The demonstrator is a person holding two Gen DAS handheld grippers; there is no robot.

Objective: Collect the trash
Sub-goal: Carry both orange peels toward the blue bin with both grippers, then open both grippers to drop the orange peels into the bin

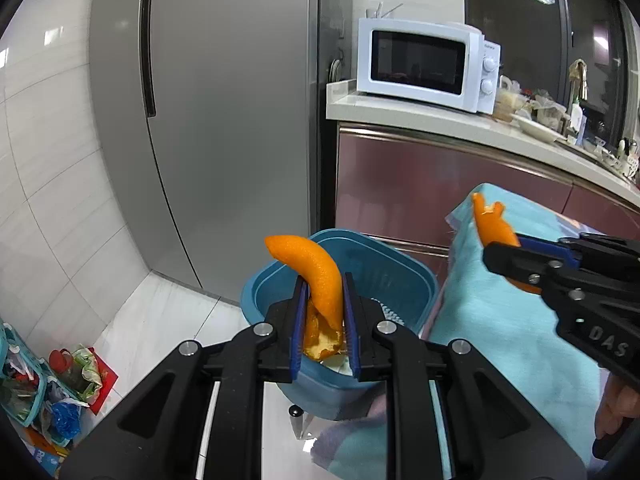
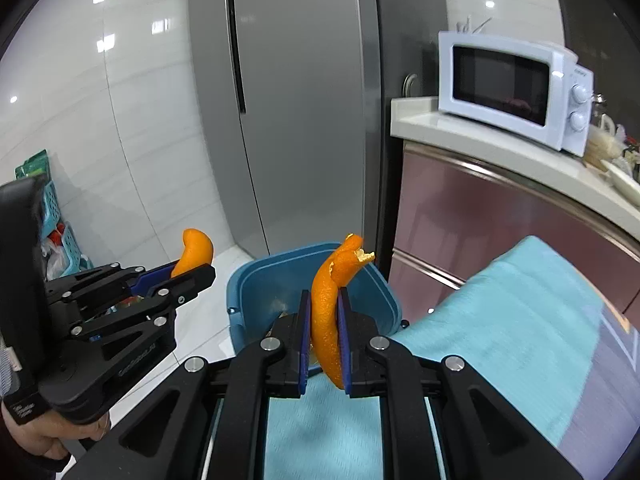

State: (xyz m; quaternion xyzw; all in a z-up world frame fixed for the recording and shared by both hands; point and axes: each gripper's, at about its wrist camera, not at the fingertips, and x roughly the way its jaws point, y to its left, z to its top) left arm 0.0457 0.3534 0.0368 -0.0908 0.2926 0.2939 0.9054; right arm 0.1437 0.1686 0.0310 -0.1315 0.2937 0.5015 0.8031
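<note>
My left gripper (image 1: 324, 300) is shut on a curved piece of orange peel (image 1: 316, 276) and holds it over the near rim of a blue plastic bin (image 1: 400, 268) on the floor. My right gripper (image 2: 324, 308) is shut on a second strip of orange peel (image 2: 330, 300), held upright above the table edge just short of the bin (image 2: 264, 284). The right gripper also shows in the left wrist view (image 1: 504, 256) with its peel (image 1: 490, 224). The left gripper shows in the right wrist view (image 2: 192, 272) with its peel (image 2: 196, 250).
A table with a light blue cloth (image 2: 500, 320) lies to the right of the bin. A grey fridge (image 1: 224, 120) stands behind. A counter (image 1: 440, 116) carries a white microwave (image 1: 428, 64) and clutter. Baskets and bags (image 1: 44, 392) sit on the floor at left.
</note>
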